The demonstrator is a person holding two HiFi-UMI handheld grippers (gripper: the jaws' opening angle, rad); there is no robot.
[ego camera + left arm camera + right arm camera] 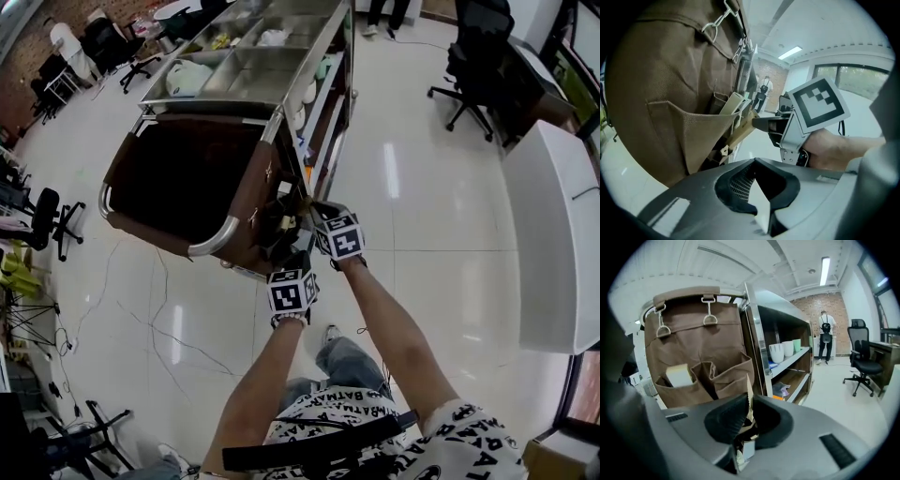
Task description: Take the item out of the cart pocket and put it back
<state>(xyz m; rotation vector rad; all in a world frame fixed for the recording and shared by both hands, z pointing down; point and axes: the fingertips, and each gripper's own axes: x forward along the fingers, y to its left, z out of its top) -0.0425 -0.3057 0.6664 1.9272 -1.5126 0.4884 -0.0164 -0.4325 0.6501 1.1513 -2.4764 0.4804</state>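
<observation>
Likely risks crumpling the thin packet [748, 385], clamped in right gripper [747, 404], against the right pocket [732, 378] rim; left gripper [755, 176] closed, empty.

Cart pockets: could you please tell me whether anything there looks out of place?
Nothing looks spilled or damaged; only a tan packet sits clamped in the right tool rather than in a pocket.

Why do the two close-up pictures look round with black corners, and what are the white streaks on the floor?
Head view: the glossy floor mirrors ceiling lights as streaks. Left gripper view: wide-angle lens, dark rim, the brown bag bulges. Right gripper view: same rim; the cart frame bows.
</observation>
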